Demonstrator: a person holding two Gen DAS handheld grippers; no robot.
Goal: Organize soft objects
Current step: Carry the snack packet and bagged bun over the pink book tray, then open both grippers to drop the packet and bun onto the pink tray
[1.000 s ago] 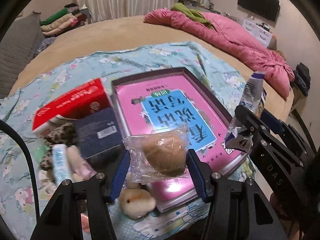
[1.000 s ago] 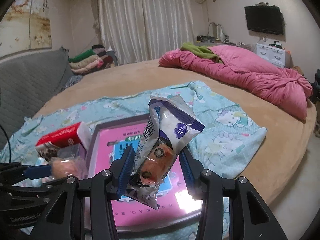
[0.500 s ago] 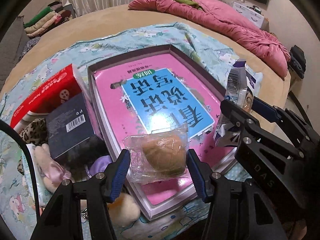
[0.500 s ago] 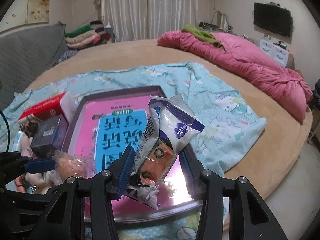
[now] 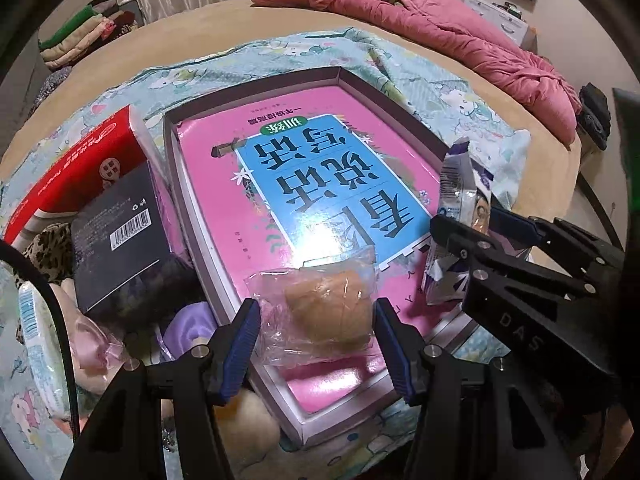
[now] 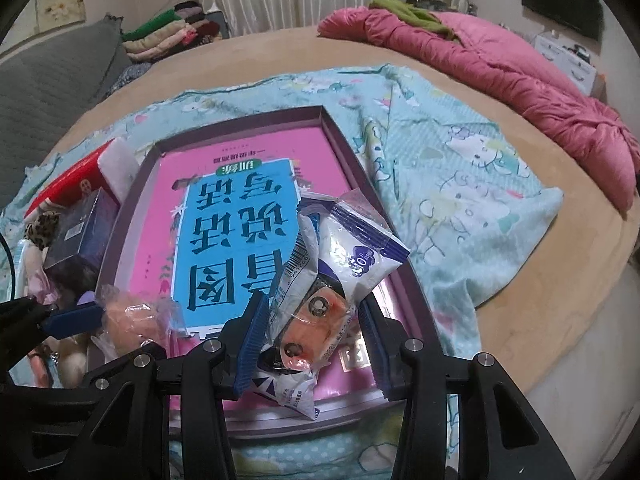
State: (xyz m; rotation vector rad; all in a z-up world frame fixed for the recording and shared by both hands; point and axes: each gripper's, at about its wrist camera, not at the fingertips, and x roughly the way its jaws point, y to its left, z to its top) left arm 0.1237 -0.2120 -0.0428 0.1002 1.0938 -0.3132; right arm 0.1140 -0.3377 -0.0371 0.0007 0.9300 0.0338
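My left gripper [image 5: 316, 342] is shut on a brown bun in a clear plastic bag [image 5: 326, 310], held just above the near end of a shallow box [image 5: 178, 176] with a pink and blue printed bottom. My right gripper [image 6: 310, 334] is shut on a white and purple sachet pack [image 6: 332, 280] with an orange picture, hanging over the box's near right part. The right gripper's pack [image 5: 458, 200] shows at the right of the left wrist view. The bagged bun [image 6: 132, 320] shows at the lower left of the right wrist view.
Left of the box lie a red carton [image 5: 76, 168], a dark box with a barcode [image 5: 120, 236], a leopard-print item [image 5: 48, 252] and soft toys [image 5: 248, 428]. All rest on a light blue cartoon blanket [image 6: 460, 184] on a tan bed. A pink quilt [image 6: 500, 64] lies at the back right.
Both grippers have sunk toward the box and tipped downward, each keeping its hold. The box now fills more of both views.
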